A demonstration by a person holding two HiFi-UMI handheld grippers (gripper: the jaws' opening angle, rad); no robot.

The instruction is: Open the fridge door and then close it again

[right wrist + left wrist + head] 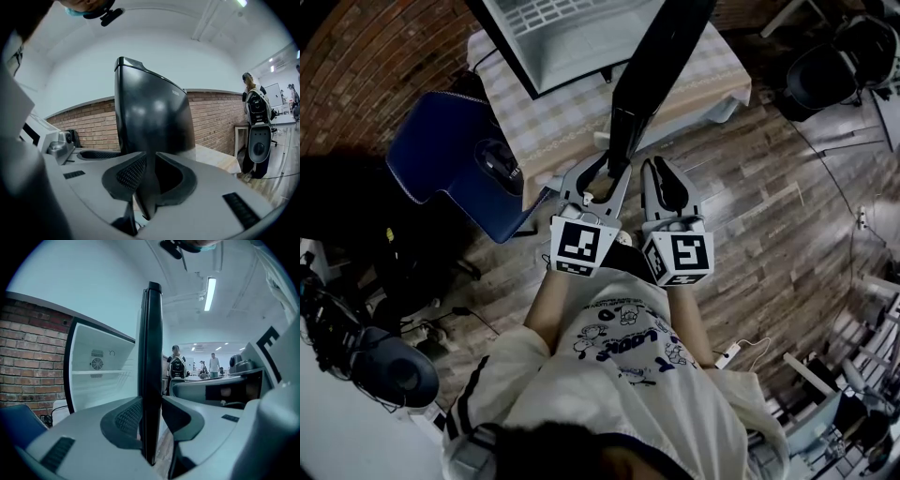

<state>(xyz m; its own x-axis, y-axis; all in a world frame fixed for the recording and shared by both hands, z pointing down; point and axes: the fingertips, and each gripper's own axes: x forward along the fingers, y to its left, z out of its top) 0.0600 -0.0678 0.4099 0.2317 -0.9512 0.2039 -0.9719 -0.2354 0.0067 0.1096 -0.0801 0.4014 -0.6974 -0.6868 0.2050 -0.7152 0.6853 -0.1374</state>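
The fridge [562,28] stands on a bench [717,66] covered with a checked cloth, against a brick wall [215,117]. Its white inside [101,376] lies open to the room. The black fridge door [661,66] is swung well out, so that from the head view it reads as a narrow dark bar running towards the person.

The left claw [614,169] is clamped on the free edge of that door. In the left gripper view the edge [151,357] rises straight up between the two pads, with one pad against each face.

The right claw [664,169] sits just beside the left one, on the door's outer side, with its jaws drawn together and nothing between them. The door's glossy front [150,112] fills the middle of the right gripper view (a small badge on it is too small to read).

Both marker cubes [581,246] [684,255] are close to the person's chest, above a wood plank floor [769,206].
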